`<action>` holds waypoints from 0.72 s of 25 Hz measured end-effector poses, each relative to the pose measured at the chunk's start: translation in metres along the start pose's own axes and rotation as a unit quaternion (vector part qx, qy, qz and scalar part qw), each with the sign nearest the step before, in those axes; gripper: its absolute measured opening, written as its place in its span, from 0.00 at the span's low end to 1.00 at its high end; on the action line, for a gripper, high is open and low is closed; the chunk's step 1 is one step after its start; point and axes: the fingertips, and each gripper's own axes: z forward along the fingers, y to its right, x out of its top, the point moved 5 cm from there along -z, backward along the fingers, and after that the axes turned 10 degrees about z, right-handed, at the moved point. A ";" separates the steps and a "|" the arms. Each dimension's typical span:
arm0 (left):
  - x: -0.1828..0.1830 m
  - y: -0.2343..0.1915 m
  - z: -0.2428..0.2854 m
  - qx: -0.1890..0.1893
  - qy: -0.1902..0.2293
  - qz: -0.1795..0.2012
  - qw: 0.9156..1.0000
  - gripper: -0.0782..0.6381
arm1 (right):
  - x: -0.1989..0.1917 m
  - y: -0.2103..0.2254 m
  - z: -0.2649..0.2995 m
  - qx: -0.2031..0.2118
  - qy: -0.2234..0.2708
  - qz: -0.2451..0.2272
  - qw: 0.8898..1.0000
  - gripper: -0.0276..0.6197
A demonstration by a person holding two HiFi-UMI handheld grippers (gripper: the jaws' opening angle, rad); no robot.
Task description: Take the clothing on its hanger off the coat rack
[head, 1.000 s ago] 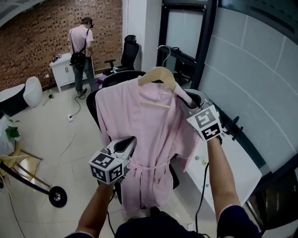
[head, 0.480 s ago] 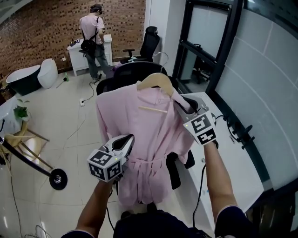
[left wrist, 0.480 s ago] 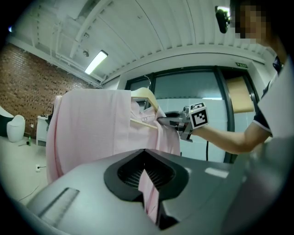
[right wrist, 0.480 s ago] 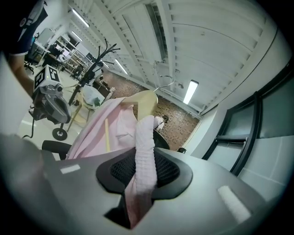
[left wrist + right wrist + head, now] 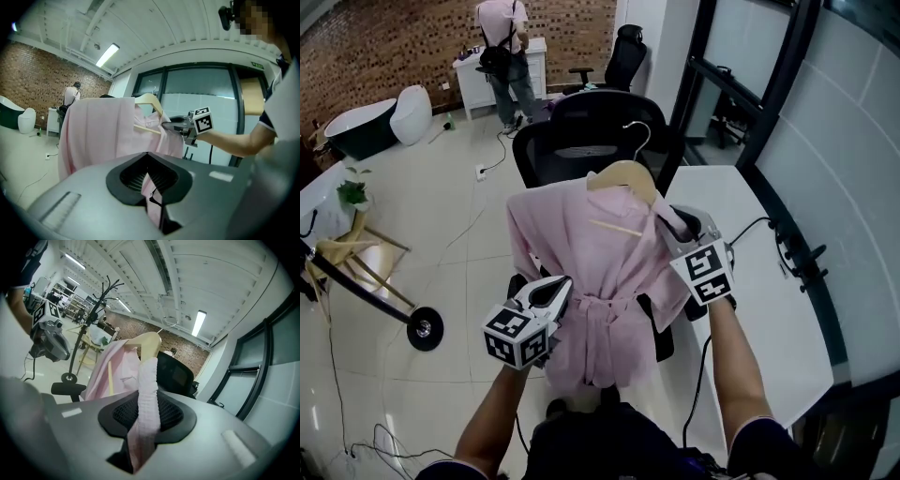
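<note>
A pink robe (image 5: 591,272) hangs on a wooden hanger (image 5: 623,176) with a metal hook, held in the air between my two grippers. My right gripper (image 5: 673,223) is shut on the robe's shoulder at the hanger's right end; in the right gripper view pink cloth (image 5: 146,394) is pinched in the jaws below the hanger (image 5: 149,345). My left gripper (image 5: 561,298) is shut on the robe's front near the belt, with a fold of the pink cloth (image 5: 152,201) between its jaws. The coat rack (image 5: 96,310) stands apart at the left, bare of the robe.
A black office chair (image 5: 600,131) stands right behind the robe. A white desk (image 5: 769,281) runs along the glass wall on the right. The rack's round base (image 5: 424,328) and cables lie on the floor to the left. A person (image 5: 506,47) stands far back.
Both grippers have come down with the robe and hanger still held. The black chair and the desk now sit closer behind and beside the robe.
</note>
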 end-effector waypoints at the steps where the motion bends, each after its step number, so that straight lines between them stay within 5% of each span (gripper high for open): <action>1: -0.006 0.002 -0.002 -0.002 -0.006 -0.004 1.000 0.13 | -0.005 -0.005 0.001 0.003 -0.005 0.004 1.000 0.19; 18: -0.065 0.016 -0.016 -0.015 -0.064 -0.042 0.997 0.13 | -0.107 -0.081 0.044 0.072 -0.113 0.077 0.988 0.18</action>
